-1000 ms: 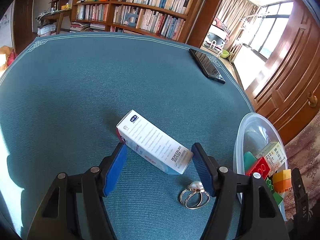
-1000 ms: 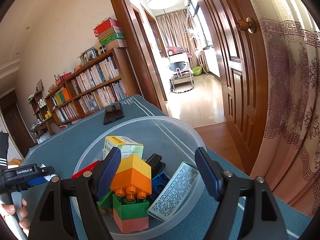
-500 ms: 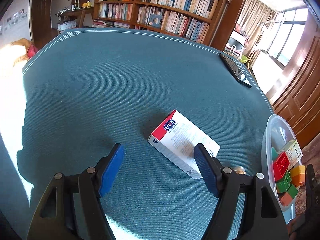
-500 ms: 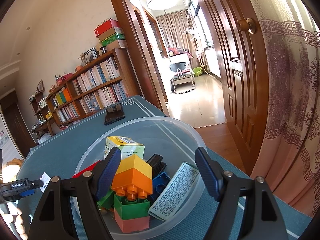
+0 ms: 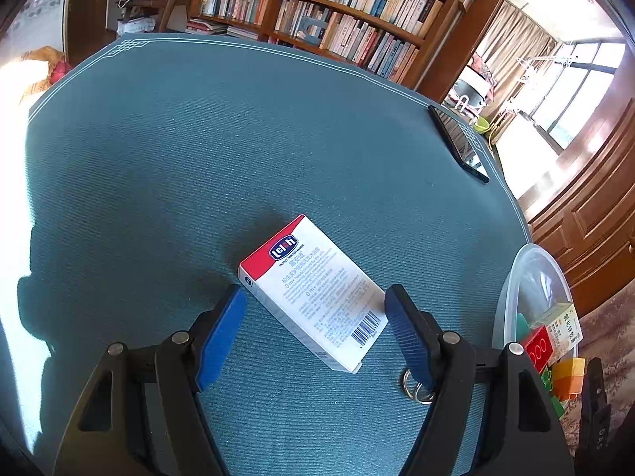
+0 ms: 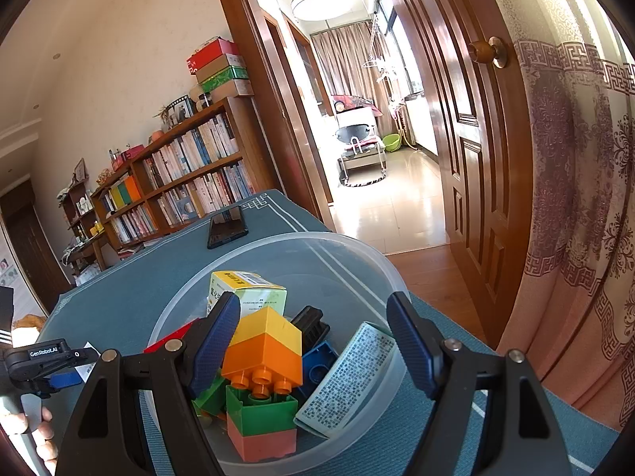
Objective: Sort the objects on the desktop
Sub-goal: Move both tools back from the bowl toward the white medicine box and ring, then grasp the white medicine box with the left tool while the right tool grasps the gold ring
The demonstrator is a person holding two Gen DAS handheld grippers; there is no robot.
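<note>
- The left gripper [image 5: 313,333] hangs low over the teal desk [image 5: 198,166], its blue-padded fingers [image 5: 220,335] spread wide and holding nothing.
- Between those fingers lies a white carton with a red top band [image 5: 313,291], flat on the desk and turned at a slant; its barcode end points toward the camera, and neither pad clearly touches it.
- A metal ring [image 5: 414,384] rests on the desk just under the right-hand finger, partly hidden by it.
- At the right edge sits a clear plastic tub [image 5: 528,277] with toy blocks and a small yellow-green box inside.
- Farther off, a dark phone [image 5: 458,148] lies flat near the desk's far right border, with a bookshelf [image 5: 337,12] beyond.
- The right gripper [image 6: 313,341] hovers above that tub [image 6: 357,250], fingers [image 6: 408,349] spread and empty.
- Inside the tub: a stack of pink, green, orange and yellow blocks [image 6: 262,380], a blue block [image 6: 317,365], a printed leaflet packet [image 6: 349,377], a black piece and the yellow-green box [image 6: 250,289].
- The phone [image 6: 227,225] lies beyond the tub, then an open doorway [image 6: 357,119].
</note>
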